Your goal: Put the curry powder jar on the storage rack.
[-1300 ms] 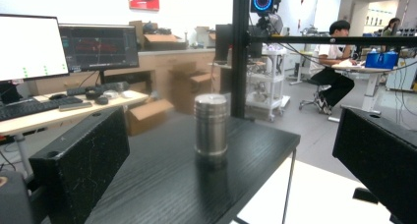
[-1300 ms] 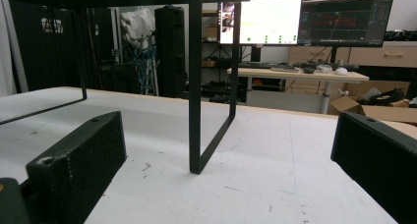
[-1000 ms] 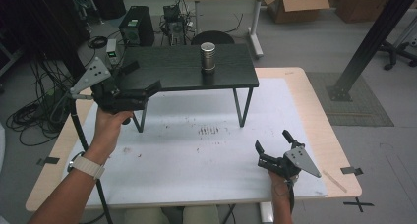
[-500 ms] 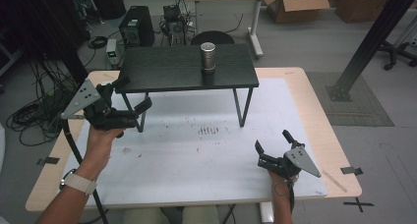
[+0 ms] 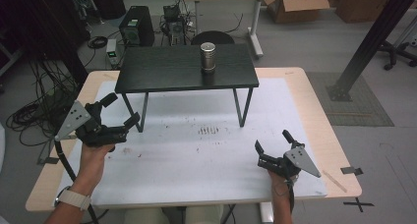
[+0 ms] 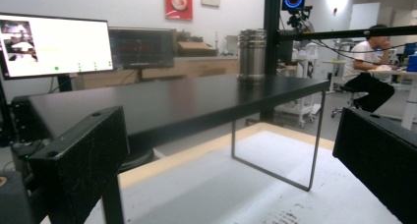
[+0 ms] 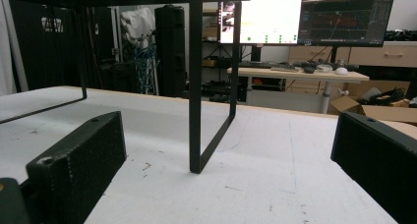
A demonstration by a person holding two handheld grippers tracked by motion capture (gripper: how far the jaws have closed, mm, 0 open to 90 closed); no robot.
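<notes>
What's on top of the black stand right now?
One metal canister stands upright on the black stand, toward its right far side. The rest of the top looks bare. The canister's inside cannot be seen.

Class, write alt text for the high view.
A person's two hand-held grippers, left gripper and right gripper, hover open and empty over a white-topped table. Beyond them, a cylindrical steel canister stands on a low black shelf.

The ribbed, silver metal cylinder canister (image 5: 208,56) stands upright on the small black wood-grain table (image 5: 167,69) — right of centre on the top, toward its far edge. Seen from the left gripper view, the canister (image 6: 252,55) sits well back on that dark surface (image 6: 196,98) — lid on, nothing touching it.
</notes>
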